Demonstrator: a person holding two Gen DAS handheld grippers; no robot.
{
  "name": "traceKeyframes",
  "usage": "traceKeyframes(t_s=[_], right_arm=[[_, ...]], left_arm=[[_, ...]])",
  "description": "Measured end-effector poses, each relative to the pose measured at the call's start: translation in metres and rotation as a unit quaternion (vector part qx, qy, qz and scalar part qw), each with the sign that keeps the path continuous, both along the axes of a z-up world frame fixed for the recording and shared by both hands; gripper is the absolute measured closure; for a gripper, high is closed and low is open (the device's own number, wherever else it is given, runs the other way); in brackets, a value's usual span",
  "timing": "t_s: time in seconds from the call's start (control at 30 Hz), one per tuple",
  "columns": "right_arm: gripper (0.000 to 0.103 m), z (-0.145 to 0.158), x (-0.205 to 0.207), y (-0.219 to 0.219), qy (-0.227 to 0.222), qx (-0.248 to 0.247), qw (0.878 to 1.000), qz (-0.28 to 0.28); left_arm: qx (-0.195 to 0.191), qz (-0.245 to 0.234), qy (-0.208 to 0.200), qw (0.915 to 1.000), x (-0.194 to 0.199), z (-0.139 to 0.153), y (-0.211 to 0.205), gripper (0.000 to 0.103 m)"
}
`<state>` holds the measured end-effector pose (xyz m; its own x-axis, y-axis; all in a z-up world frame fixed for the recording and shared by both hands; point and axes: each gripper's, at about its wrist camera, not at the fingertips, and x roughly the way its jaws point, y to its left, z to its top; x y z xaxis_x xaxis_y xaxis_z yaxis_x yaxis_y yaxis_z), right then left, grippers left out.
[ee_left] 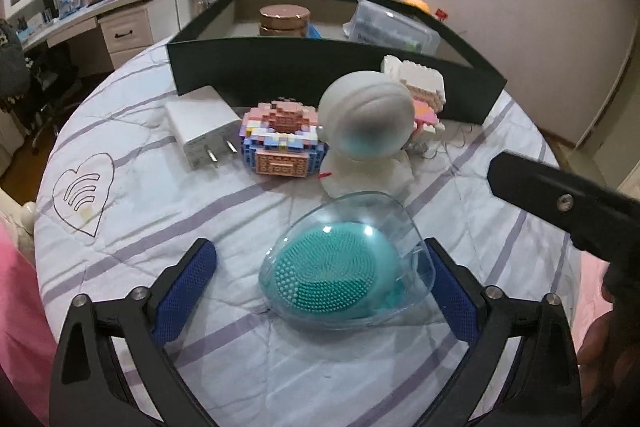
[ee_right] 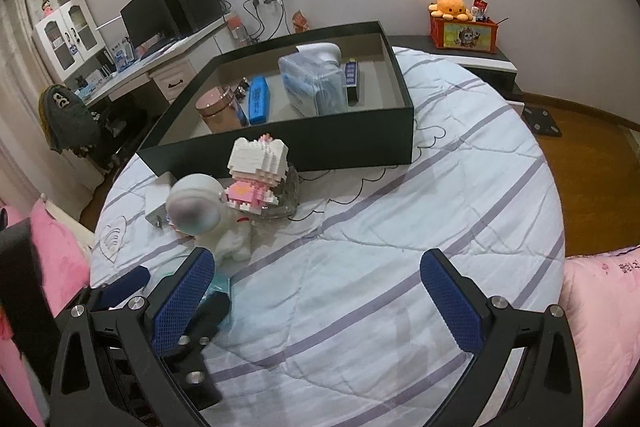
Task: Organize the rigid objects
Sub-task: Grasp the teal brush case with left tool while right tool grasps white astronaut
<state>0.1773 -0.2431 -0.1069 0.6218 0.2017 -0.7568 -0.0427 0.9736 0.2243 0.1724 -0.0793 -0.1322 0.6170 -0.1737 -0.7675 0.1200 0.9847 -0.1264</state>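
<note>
Ahead, my dark box (ee_left: 332,75) sits behind a white charger (ee_left: 198,131), a brick model (ee_left: 282,139) and an astronaut figure (ee_left: 368,123). My left gripper (ee_left: 322,281) is spread wide around the teal brush in its clear case (ee_left: 340,275), right pad touching. My right gripper (ee_right: 316,301) is spread wide over bare bedding.

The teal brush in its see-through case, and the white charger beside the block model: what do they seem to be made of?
The teal brush looks like soft matte silicone: it is covered in rows of small nubs. Its case seems to be clear hard plastic, glossy, with a bright reflection on top. The white charger appears to be smooth rigid plastic with two metal prongs. Softness is only a guess from the look.
</note>
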Motion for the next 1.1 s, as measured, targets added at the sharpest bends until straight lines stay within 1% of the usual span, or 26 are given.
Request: traceKeyframes(t_s=[0.03, 0.07, 0.1, 0.17, 0.4, 0.7, 0.73, 0.77, 0.8, 0.87, 0.9, 0.93, 1.0, 1.1], right_arm=[[0.000, -0.002, 0.001, 0.000, 0.003, 0.000, 1.000, 0.001], [0.000, -0.004, 0.002, 0.001, 0.005, 0.000, 1.000, 0.003], [0.000, -0.006, 0.004, 0.001, 0.007, -0.001, 1.000, 0.004], [0.000, -0.010, 0.006, 0.004, 0.011, 0.001, 1.000, 0.005], [0.000, -0.014, 0.014, 0.024, 0.010, 0.000, 1.000, 0.028], [0.000, -0.025, 0.027, 0.061, 0.016, 0.011, 0.998, 0.067], [0.003, -0.028, 0.031, 0.065, 0.016, 0.010, 0.998, 0.065], [0.011, -0.030, 0.034, 0.066, 0.018, 0.010, 0.998, 0.062], [0.014, -0.033, 0.036, 0.068, 0.019, 0.008, 0.998, 0.059], [0.028, -0.035, 0.042, 0.071, 0.013, -0.005, 0.999, 0.052], [0.030, -0.036, 0.043, 0.073, 0.011, -0.007, 0.998, 0.054], [0.034, -0.036, 0.043, 0.075, 0.008, -0.011, 0.998, 0.055], [0.051, -0.036, 0.041, 0.077, 0.005, -0.006, 0.998, 0.064], [0.051, -0.034, 0.035, 0.073, 0.003, 0.000, 0.998, 0.067]], left_arm=[[-0.005, -0.001, -0.001, 1.0000, -0.001, 0.001, 0.002, 0.014], [-0.007, -0.001, -0.003, 1.0000, -0.001, 0.001, 0.005, 0.024], [-0.002, 0.003, -0.005, 1.0000, -0.001, 0.001, 0.009, 0.028], [-0.011, 0.002, -0.005, 0.9999, 0.001, 0.000, 0.017, 0.028], [-0.015, 0.021, -0.007, 0.9996, 0.001, 0.004, 0.041, 0.028], [-0.010, 0.055, -0.011, 0.9984, 0.003, 0.005, 0.071, 0.028], [-0.011, 0.057, -0.010, 0.9983, 0.004, 0.005, 0.074, 0.028], [-0.011, 0.058, -0.010, 0.9982, 0.004, 0.005, 0.076, 0.028], [-0.011, 0.060, -0.010, 0.9981, 0.004, 0.005, 0.078, 0.028], [-0.013, 0.061, -0.009, 0.9980, 0.005, 0.005, 0.081, 0.028], [-0.014, 0.062, -0.009, 0.9980, 0.005, 0.005, 0.082, 0.028], [-0.015, 0.062, -0.009, 0.9979, 0.005, 0.005, 0.083, 0.028], [-0.017, 0.063, -0.009, 0.9979, 0.005, 0.006, 0.084, 0.028], [-0.018, 0.063, -0.012, 0.9978, 0.002, 0.008, 0.083, 0.028]])
